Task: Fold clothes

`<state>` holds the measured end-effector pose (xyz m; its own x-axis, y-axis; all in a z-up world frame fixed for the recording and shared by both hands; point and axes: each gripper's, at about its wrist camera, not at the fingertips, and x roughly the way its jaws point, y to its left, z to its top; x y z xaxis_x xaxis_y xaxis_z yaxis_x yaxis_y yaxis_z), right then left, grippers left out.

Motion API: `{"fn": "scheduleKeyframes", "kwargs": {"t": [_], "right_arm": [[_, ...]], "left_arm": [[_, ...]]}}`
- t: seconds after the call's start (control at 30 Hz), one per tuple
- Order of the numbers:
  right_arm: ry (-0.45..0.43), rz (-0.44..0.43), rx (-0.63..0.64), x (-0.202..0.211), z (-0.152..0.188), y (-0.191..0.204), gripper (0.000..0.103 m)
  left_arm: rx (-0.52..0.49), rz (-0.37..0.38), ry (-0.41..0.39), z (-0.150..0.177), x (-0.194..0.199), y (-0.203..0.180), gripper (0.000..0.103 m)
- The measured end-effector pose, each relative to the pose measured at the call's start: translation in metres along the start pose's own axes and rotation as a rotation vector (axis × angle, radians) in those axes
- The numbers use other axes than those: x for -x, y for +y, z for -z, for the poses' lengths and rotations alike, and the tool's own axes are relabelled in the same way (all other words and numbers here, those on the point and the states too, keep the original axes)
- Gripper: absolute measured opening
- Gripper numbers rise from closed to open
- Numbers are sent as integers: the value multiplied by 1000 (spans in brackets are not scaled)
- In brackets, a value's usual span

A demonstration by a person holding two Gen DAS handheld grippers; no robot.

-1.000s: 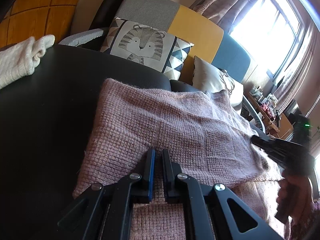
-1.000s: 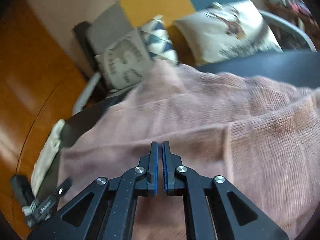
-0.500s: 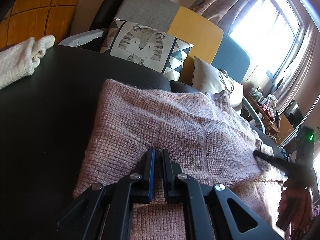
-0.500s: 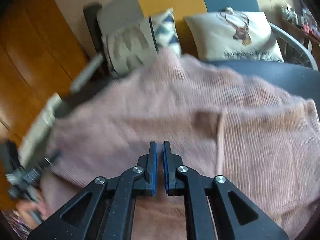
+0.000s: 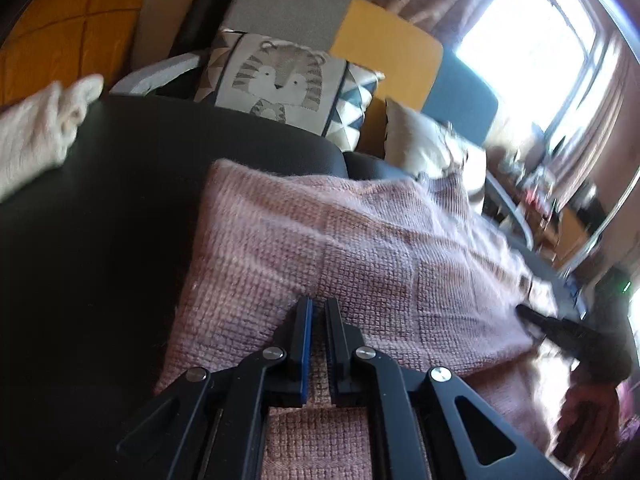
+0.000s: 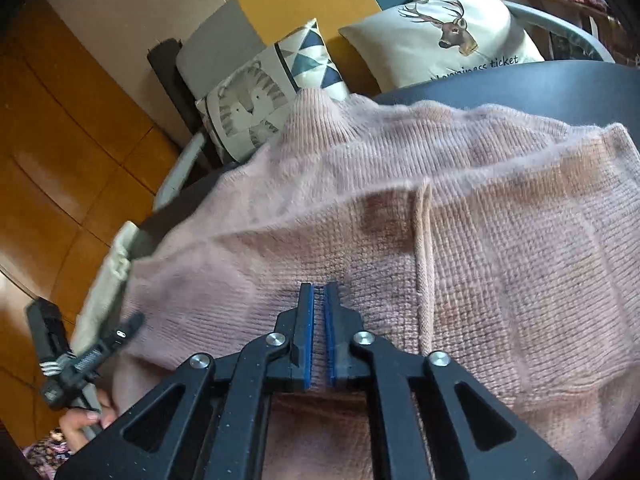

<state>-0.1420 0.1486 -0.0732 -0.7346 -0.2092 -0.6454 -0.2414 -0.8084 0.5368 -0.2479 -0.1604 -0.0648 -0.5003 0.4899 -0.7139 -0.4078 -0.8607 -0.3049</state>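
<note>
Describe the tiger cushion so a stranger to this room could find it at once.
Start at the black table with the pink sweater on it. Just past its far edge stands a sofa with grey, yellow and blue back panels. The tiger cushion leans on the grey panel: a grey striped tiger face framed by triangles, whereas the cream cushion beside it shows a deer head and writing.

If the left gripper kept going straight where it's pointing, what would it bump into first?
Most likely the pink knitted sweater: the left gripper points down at it, jaws nearly shut, seemingly pinching the knit already.
</note>
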Motion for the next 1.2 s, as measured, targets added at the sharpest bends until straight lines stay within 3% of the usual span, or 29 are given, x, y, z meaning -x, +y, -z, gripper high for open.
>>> {"fn": "scheduleKeyframes", "kwargs": {"t": [0.07, 0.13, 0.2, 0.33, 0.37, 0.43, 0.5, 0.6, 0.77, 0.87, 1.03, 1.2], "right_arm": [[4, -14, -12, -4, -7, -2, 6], [55, 31, -5, -19, -10, -8, 6], [83, 11, 7, -19, -9, -13, 6], [113, -18, 49, -10, -34, -11, 8], [108, -23, 66, -8, -46, -10, 11], [100, -29, 101, -5, -72, -7, 34], [101, -4, 151, -10, -102, -6, 41], [73, 101, 228, -21, -138, -9, 41], [158, 153, 221, -76, -169, -32, 41], [195, 155, 249, -96, -174, -39, 41], [242, 154, 316, -123, -174, -38, 41], [260, 161, 397, -135, -172, -31, 41]], "left_arm": [[-24, 19, -8, -8, -2, -12, 8], [-36, -5, 5, -16, -13, -22, 10], [-39, -30, 39, -21, -24, -28, 10], [5, 88, 14, -56, -22, -41, 13], [13, 105, 17, -70, -26, -46, 17], [9, 145, 43, -97, -41, -58, 19], [-18, 149, 95, -120, -65, -72, 20], [-51, 153, 183, -145, -107, -91, 23], [-150, 83, 323, -151, -165, -114, 27], [-212, 94, 339, -154, -183, -125, 27], [-196, 171, 336, -163, -201, -131, 30], [-263, 212, 338, -171, -210, -140, 30]]}}
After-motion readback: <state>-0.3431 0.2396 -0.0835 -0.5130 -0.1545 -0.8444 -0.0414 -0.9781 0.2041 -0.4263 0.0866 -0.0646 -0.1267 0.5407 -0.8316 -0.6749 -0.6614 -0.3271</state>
